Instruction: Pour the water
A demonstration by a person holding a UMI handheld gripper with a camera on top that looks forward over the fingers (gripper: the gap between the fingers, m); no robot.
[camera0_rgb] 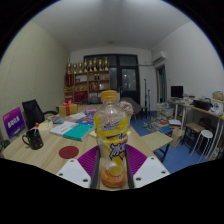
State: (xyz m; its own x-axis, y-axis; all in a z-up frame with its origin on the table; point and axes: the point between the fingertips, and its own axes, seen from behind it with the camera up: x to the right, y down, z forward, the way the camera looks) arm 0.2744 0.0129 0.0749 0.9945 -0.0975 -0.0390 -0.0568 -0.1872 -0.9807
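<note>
A clear plastic bottle (112,140), yellow-capped with a yellow and purple label, is held upright, clenched between the gripper's (112,172) 2 purple pads (88,160) above a wooden table (50,148) bearing a black mug (33,139).

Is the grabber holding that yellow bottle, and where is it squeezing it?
Yes. The gripper has its jaws closed on the bottle, pressing its lower body from both sides, with the yellow cap pointing up.
</note>
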